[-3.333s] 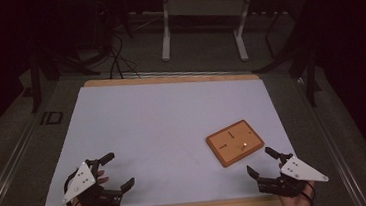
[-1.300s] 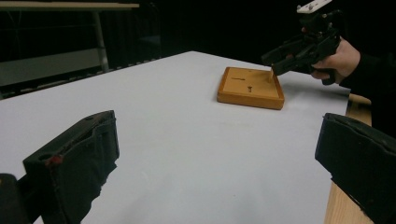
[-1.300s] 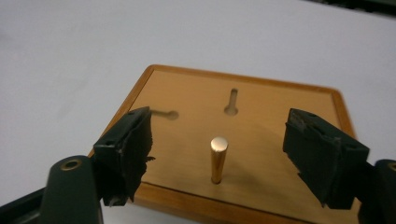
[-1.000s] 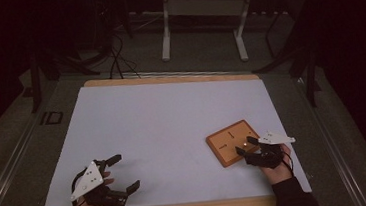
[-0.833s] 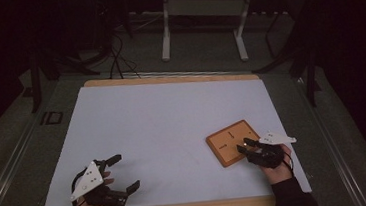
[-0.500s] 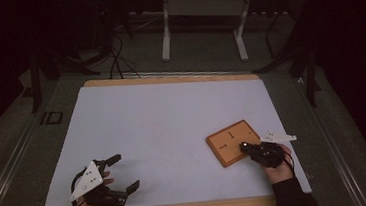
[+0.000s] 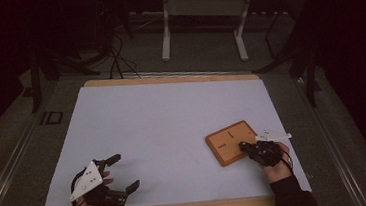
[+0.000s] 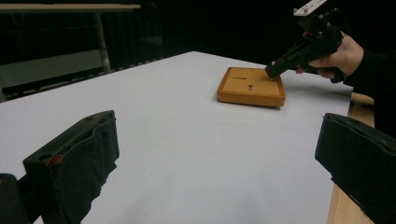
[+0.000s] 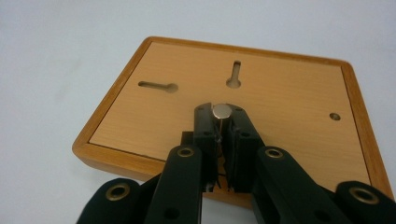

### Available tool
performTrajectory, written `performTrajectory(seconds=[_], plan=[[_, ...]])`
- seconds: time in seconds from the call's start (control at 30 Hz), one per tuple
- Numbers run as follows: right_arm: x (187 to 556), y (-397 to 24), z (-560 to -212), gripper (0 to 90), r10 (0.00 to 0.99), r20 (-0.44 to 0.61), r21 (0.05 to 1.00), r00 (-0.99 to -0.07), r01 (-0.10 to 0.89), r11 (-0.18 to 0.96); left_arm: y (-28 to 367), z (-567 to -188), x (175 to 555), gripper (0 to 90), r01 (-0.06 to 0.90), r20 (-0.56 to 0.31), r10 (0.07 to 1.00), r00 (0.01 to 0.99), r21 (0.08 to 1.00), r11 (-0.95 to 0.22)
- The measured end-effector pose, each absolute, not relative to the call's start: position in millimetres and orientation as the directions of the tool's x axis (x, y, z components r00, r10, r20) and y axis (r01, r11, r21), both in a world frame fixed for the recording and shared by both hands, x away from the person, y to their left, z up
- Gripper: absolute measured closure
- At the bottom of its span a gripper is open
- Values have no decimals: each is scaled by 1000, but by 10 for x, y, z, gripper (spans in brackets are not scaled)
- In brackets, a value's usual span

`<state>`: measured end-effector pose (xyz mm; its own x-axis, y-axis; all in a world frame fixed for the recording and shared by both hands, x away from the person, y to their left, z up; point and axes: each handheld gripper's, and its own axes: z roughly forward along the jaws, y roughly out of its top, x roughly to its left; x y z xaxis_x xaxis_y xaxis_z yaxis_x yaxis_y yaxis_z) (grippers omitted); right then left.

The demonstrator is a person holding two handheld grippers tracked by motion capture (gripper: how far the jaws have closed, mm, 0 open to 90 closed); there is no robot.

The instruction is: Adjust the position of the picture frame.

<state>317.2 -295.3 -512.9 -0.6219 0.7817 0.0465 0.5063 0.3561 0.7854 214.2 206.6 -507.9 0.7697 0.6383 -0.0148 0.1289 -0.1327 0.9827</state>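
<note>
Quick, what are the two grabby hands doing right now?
Left gripper: open, fingers wide apart, holding nothing.
Right gripper: closed on a small round metal piece over the wooden board.

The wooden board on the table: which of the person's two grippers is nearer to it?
Right. The right gripper is over the wooden board, its jaws shut on a small metal pin. The left gripper sits open far across the table, near the front edge.
</note>
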Motion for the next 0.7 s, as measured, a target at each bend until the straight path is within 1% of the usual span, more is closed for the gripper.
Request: performTrajectory(seconds=[0.27, 0.33, 0.7], plan=[[3204, -2952, -5031, 849, 785, 42, 791, -619, 500, 352, 2068, -5079, 2143, 1, 128, -15, 639, 769, 983, -132], [3219, -2952, -4991, 849, 779, 55, 795, -625, 499, 345, 2067, -5080, 2145, 0, 129, -15, 638, 770, 983, -133], [3291, -2828, -4809, 850, 764, 26, 813, -644, 458, 359, 2063, -5081, 2146, 1, 130, -14, 638, 770, 982, -134]])
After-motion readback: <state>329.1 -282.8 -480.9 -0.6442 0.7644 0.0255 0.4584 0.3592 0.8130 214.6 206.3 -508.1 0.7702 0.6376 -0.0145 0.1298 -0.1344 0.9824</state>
